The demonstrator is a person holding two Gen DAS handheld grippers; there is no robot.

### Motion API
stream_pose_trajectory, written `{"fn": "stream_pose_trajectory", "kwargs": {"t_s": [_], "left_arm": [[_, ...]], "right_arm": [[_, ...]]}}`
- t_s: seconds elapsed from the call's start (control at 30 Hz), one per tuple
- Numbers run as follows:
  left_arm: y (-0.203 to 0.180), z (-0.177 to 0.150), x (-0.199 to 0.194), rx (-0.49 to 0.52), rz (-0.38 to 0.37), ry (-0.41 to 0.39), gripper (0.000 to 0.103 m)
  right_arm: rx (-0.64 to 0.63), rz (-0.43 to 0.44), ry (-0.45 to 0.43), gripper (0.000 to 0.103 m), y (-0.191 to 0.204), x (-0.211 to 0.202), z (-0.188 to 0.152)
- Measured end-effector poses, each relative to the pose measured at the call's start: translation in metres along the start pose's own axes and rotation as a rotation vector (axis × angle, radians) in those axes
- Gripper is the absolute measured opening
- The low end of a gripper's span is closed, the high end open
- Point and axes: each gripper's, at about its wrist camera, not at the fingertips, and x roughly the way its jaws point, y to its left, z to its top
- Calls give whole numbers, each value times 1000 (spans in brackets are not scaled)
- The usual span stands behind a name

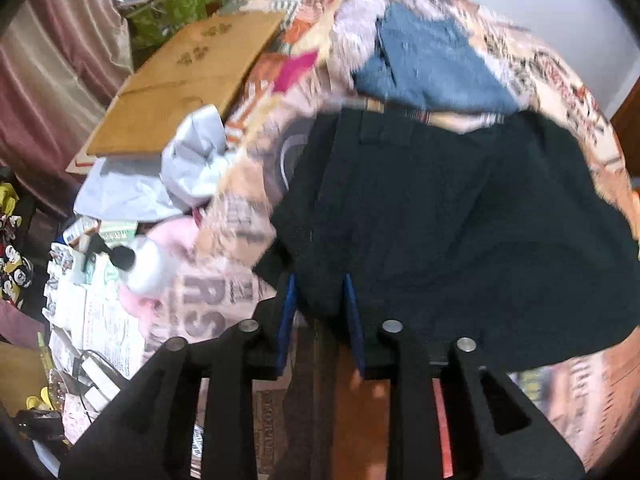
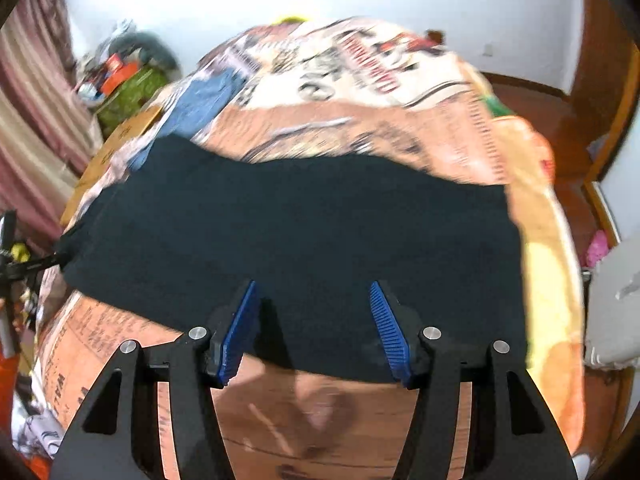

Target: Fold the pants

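Left tongs (image 1: 320, 300) pinch black pants (image 1: 440, 220); right tongs (image 2: 314, 320) gape.

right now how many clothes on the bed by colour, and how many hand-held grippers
Dark clothes: 1, the dark pants
Blue clothes: 1, the blue garment beyond the pants on the bedspread
Hand-held grippers: 2, the left hand-held gripper with dark fabric between its fingers, the right hand-held gripper open over the pants' near edge
Total: 4
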Motion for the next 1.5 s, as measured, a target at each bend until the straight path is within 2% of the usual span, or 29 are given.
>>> {"fn": "stream_pose_trajectory", "kwargs": {"t_s": [0.03, 0.13, 0.3, 0.53, 0.6, 0.63, 0.73, 0.77, 0.87, 1.03, 1.17, 1.33, 1.5], "left_arm": [[-1, 3, -6, -6, -6, -20, 40], [-14, 16, -16, -10, -26, -67, 51], [-56, 26, -12, 52, -69, -49, 53], [-104, 16, 36, 98, -102, 86, 53], [-109, 10, 47, 99, -91, 105, 57], [-112, 6, 47, 102, -62, 85, 62], [-120, 0, 42, 146, -8, 48, 63], [-122, 0, 41, 160, 6, 44, 63], [-127, -1, 41, 188, 38, 37, 63], [-128, -1, 42, 195, 54, 34, 63], [-128, 0, 43, 190, 56, 34, 63], [-128, -1, 44, 187, 56, 32, 63], [-128, 0, 43, 193, 52, 37, 62]], "right_arm": [[20, -17, -11, 54, -12, -3, 1], [90, -69, -22, 54, -44, -6, 4], [178, -119, -23, 54, -89, -2, 2], [220, -113, -13, 54, -118, 22, 15], [206, -120, -15, 54, -121, 29, 19], [199, -124, -16, 54, -123, 34, 20], [198, -118, 0, 54, -129, 48, 23], [199, -113, 5, 52, -129, 53, 23], [199, -97, 20, 36, -129, 63, 20], [205, -113, -28, 15, -129, 57, 15], [196, -133, -61, 12, -129, 51, 17], [153, -230, -116, 7, -121, 40, 18], [138, -188, -79, 5, -122, 41, 21]]}}
